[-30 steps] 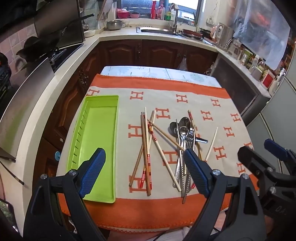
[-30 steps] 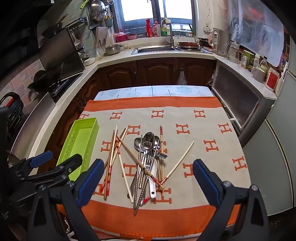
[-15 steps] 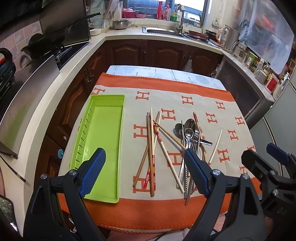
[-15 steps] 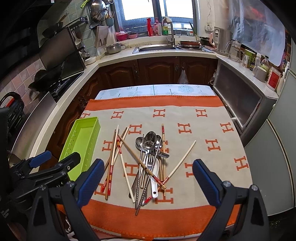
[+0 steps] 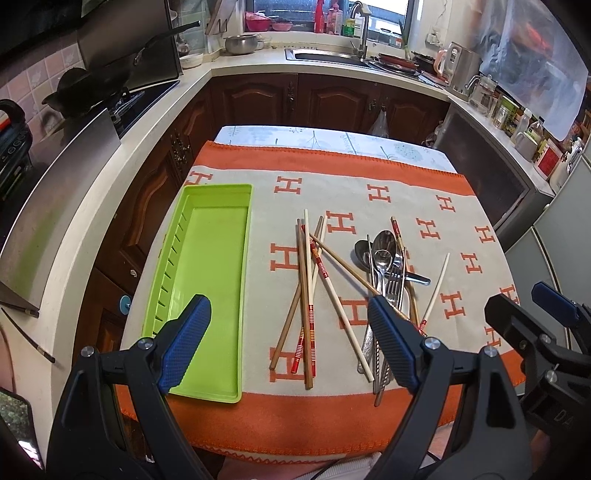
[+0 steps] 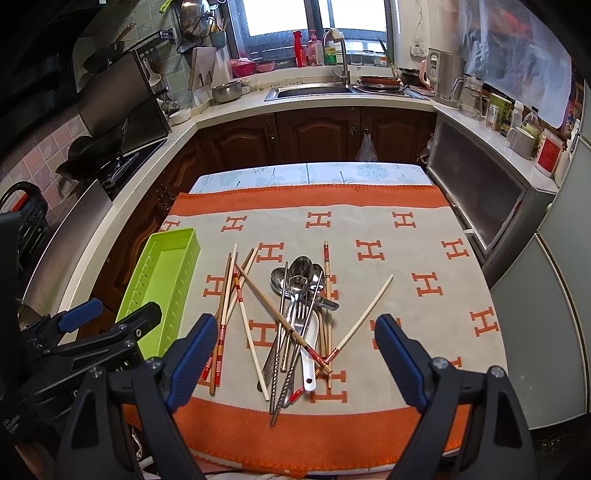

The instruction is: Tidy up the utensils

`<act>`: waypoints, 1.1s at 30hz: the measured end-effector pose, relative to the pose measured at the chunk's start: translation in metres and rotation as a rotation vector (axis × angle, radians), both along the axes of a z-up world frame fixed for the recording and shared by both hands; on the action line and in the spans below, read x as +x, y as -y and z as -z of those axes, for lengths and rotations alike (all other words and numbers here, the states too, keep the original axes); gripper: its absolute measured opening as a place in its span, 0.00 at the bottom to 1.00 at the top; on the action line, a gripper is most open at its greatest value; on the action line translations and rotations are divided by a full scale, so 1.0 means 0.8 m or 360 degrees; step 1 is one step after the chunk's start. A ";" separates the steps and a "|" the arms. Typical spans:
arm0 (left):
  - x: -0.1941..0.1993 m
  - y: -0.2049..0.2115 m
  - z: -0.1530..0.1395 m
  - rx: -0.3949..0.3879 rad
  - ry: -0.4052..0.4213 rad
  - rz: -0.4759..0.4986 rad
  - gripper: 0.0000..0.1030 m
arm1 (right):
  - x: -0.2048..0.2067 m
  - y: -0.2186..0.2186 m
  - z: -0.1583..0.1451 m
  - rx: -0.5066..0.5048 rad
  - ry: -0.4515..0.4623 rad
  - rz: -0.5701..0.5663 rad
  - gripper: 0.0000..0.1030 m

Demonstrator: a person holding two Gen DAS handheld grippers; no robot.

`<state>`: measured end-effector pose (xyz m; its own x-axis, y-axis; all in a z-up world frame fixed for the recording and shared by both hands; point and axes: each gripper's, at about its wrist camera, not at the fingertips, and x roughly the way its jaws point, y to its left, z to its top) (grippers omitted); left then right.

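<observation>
Daylight from the window (image 6: 317,18) ahead lights my kitchen evenly; shadows are soft, focus sharp, fisheye bends and darkens the edges.

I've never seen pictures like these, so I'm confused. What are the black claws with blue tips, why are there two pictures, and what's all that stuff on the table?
The claws are two grabbing tools; a person holds one in each hand. Each tool carries a camera looking along its fingers, so you get two pictures. One shows the left gripper, the other the right gripper. Both are open and hold nothing. On the orange and grey cloth lie a green tray with nothing in it, scattered chopsticks, and a pile of metal spoons and forks with a white spoon.
</observation>
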<state>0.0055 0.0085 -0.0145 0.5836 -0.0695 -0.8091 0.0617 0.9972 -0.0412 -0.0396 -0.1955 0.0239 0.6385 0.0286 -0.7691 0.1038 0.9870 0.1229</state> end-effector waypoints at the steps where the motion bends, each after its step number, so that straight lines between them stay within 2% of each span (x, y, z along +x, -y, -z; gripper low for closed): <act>1: 0.001 0.001 0.001 0.0000 -0.0003 0.0002 0.83 | 0.000 0.000 0.000 -0.0001 0.0001 0.0000 0.84; 10: 0.005 0.008 0.009 0.0016 -0.0046 0.0021 0.83 | 0.001 0.000 0.007 0.0006 -0.0025 -0.0010 0.80; 33: 0.009 0.014 0.018 0.0028 -0.0091 0.0030 0.83 | -0.002 0.001 0.011 0.0021 -0.0027 -0.0004 0.79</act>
